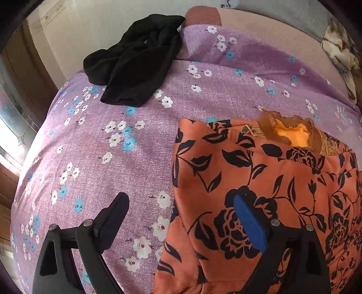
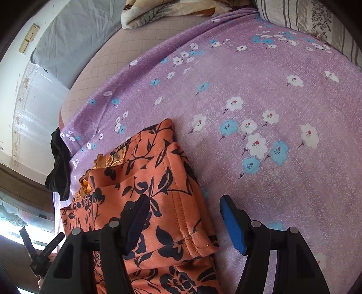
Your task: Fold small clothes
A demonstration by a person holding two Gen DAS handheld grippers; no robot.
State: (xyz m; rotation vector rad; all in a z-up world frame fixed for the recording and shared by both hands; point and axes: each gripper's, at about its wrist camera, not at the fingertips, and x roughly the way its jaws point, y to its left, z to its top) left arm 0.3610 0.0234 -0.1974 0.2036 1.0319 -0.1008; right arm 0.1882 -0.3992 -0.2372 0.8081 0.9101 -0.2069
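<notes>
An orange garment with black flowers (image 1: 260,181) lies folded on the purple flowered bedsheet (image 1: 135,147); its lace neckline (image 1: 291,133) faces away. My left gripper (image 1: 181,203) is open, straddling the garment's left edge just above it. In the right wrist view the same garment (image 2: 147,181) lies at lower left. My right gripper (image 2: 183,203) is open over its right folded edge. A black garment (image 1: 135,58) lies crumpled at the sheet's far left corner; it also shows in the right wrist view (image 2: 58,167).
A striped pillow (image 2: 316,20) and a brown-and-cream blanket (image 2: 169,11) lie at the far end of the bed. The pink mattress edge (image 2: 95,74) borders the sheet. The left gripper's fingers (image 2: 40,251) show at lower left.
</notes>
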